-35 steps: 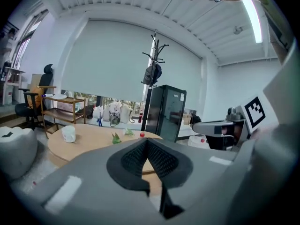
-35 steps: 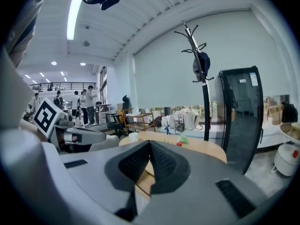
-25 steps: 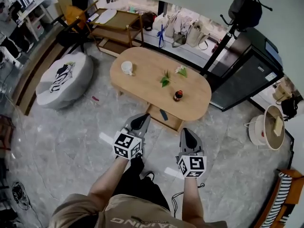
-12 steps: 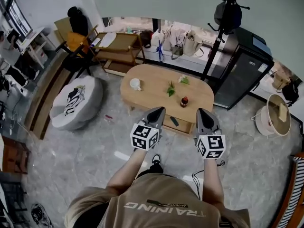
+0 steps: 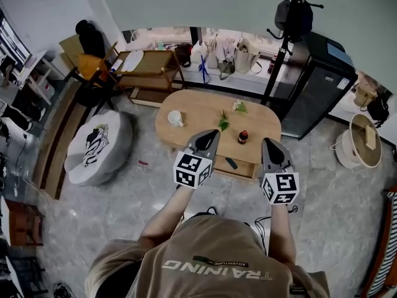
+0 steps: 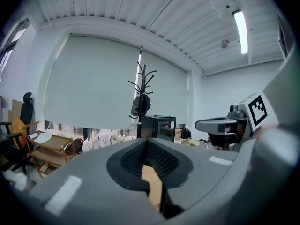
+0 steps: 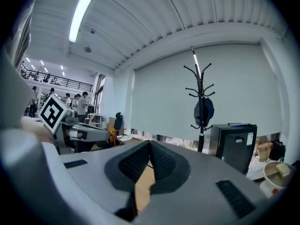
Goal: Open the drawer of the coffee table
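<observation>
Step in hand: the opening looks done or nearly so. The shallow light-wood drawer (image 5: pixel 243 168) already stands out from under the near edge of the oval light-wood coffee table (image 5: pixel 198 107).
Where the drawer is: below and between the two grippers in the head view, on the person's side of the table. Neither gripper touches it.
Left gripper (image 5: pixel 209 135): its black ribbed pads are pressed together in the left gripper view (image 6: pixel 147 143), with nothing between them. It is held up in the air, pointing roughly level toward the far wall.
Right gripper (image 5: pixel 268 143): its jaws are closed pad to pad in the right gripper view (image 7: pixel 150 146), and it holds nothing. It is raised beside the left one.
Next move: probably none for the drawer itself. If it should come out further, one gripper would have to drop to the drawer front, part its jaws and take the edge before drawing straight back.
Drawer contents: one slim dark object (image 5: pixel 231 162) lies on its floor. What it is cannot be told.
White mug (image 5: pixel 175 118): it stands on the tabletop, and its inside is too small to read.
Small dark bottle with a red cap (image 5: pixel 243 136): it stands upright near the table's front edge, just behind the drawer.
Round pale basket (image 5: pixel 358 157): it sits on the floor well off to the right and holds a light flat item (image 5: pixel 370 136).
</observation>
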